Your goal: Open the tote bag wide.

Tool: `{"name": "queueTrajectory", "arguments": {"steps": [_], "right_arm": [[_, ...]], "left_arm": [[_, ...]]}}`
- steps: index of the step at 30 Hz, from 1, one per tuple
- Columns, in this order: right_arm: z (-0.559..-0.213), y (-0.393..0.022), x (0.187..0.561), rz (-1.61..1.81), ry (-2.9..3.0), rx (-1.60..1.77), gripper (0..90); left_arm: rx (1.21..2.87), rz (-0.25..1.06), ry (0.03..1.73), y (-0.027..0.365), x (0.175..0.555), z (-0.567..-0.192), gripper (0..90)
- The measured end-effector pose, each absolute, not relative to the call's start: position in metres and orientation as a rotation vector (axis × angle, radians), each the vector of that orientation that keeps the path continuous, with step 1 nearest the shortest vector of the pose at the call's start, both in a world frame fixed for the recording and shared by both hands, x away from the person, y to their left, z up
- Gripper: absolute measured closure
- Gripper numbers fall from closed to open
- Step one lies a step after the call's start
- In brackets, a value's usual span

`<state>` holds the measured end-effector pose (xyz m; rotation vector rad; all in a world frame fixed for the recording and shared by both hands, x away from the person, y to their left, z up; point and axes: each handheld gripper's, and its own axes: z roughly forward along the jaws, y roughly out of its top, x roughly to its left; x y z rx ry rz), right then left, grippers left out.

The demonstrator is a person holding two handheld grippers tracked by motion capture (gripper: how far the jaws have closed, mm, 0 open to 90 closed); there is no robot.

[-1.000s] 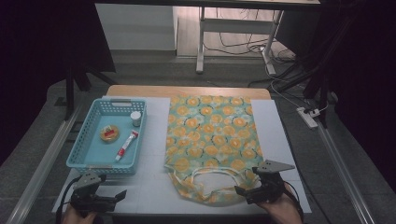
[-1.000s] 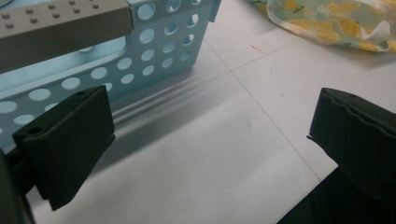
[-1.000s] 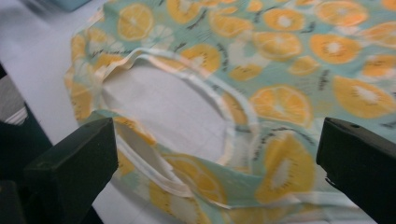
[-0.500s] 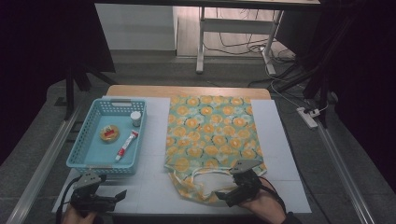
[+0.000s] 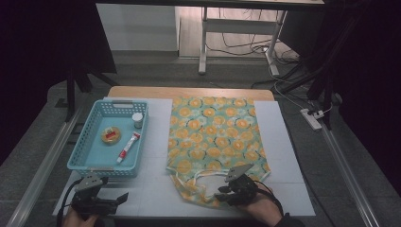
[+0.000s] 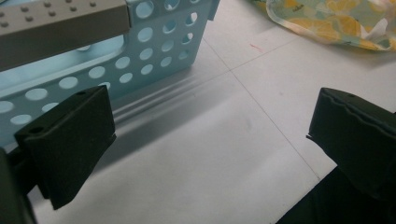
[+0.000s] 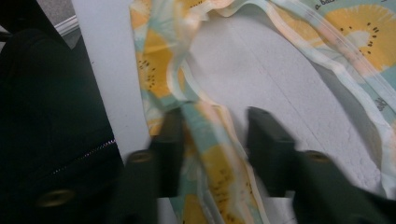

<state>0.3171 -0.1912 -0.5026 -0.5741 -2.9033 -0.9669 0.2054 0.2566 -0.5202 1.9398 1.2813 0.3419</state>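
- the right tongs [image 5: 226, 194] are sitting low at the near edge of the worktop [image 5: 283, 142], and their jaws have just been closing, now standing narrow with a strip of cloth lying between them.
- in the right gripper view the right tongs [image 7: 212, 154] are straddling the strap [image 7: 210, 154] of the fruit-print garment [image 5: 215, 142]; the left jaw is lying against the strap's edge, while a gap is showing beside the right jaw, so the pads are not yet pinching it.
- just beyond these jaws the strap is looping round a bare patch of the white worktop, and the garment's body is spreading flat away from the tongs towards the far edge.
- the left tongs [image 5: 120, 198] are resting at the near left corner, jaws standing wide apart and holding nothing.
- in the left gripper view the left tongs [image 6: 210, 135] are framing bare worktop, with the blue basket [image 6: 154, 51] just ahead of the left jaw and the garment's hem further off past the right jaw.
- inside the blue basket [image 5: 78, 151], well beyond the left tongs, a tube [image 5: 128, 146], a round tin [image 5: 110, 135] and a small white jar [image 5: 137, 120] are lying.
- the two tongs are sitting well apart, with the garment's near end beside the right pair.
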Motion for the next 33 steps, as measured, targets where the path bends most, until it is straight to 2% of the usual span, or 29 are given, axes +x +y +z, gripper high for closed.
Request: {"name": "queueTrajectory", "arguments": {"steps": [2, 5, 13, 19, 33], "right_arm": [[-0.5, -0.193, 0.318, -0.979, -2.895, -0.574, 81.8], [-0.495, -0.196, 0.32, -1.025, -2.886, -0.587, 88.1], [-0.481, -0.2, 0.327, -1.067, -2.878, -0.589, 89.0], [-0.465, -0.202, 0.353, -1.158, -2.851, -0.675, 89.1], [-0.454, -0.199, 0.417, -1.196, -2.861, -0.802, 89.4]], "left_arm": [[1.941, 0.342, 1.281, 0.256, 0.205, -0.52, 0.7], [1.941, 0.342, 1.281, 0.257, 0.205, -0.52, 0.7], [1.936, 0.342, 1.283, 0.257, 0.205, -0.52, 0.7], [1.933, 0.34, 1.285, 0.257, 0.205, -0.52, 0.7], [1.926, 0.334, 1.287, 0.258, 0.206, -0.52, 0.8]]}}
